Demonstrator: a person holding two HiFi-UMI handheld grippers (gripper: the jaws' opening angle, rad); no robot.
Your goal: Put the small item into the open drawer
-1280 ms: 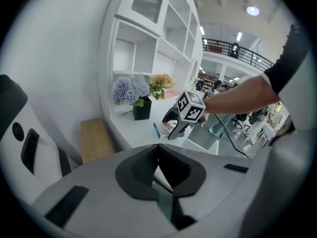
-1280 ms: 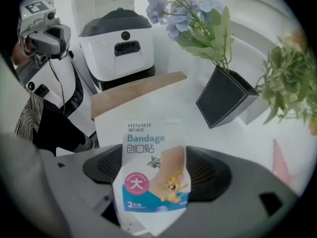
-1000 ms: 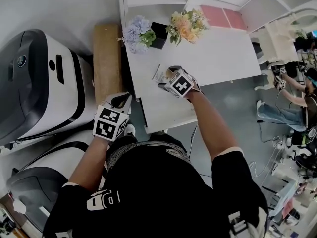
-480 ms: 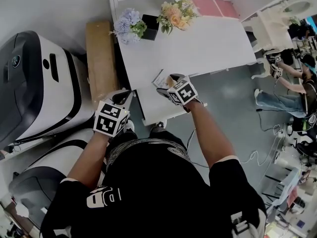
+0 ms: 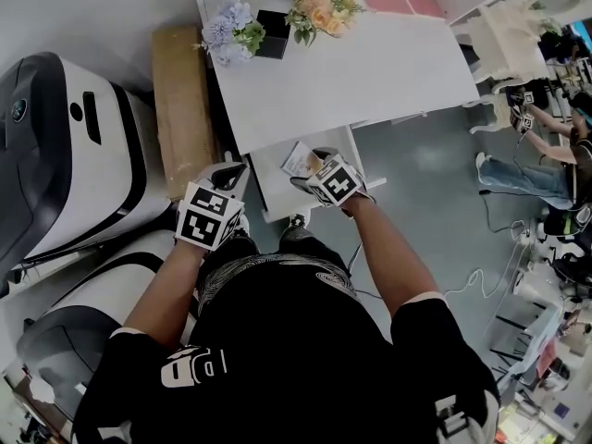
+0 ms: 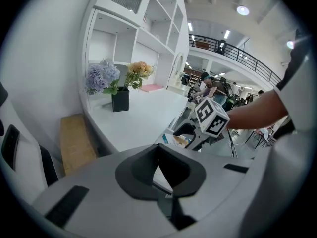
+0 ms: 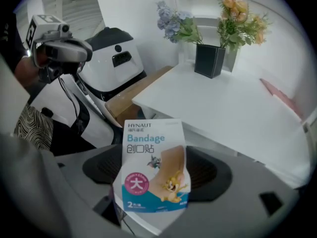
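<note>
Left tongs (image 5: 227, 181), closed on nothing, hover just beside the left edge of an open white drawer (image 5: 277, 194). Right tongs (image 5: 314, 166) grip a white and blue bandage packet (image 7: 151, 177) printed with a cartoon, holding it over that drawer. Farther off, the white counter (image 5: 370, 72) above the drawer carries a black square vase (image 7: 210, 59), with purple flowers (image 5: 225, 33) at its left and peach flowers (image 5: 319, 6) at its right.
</note>
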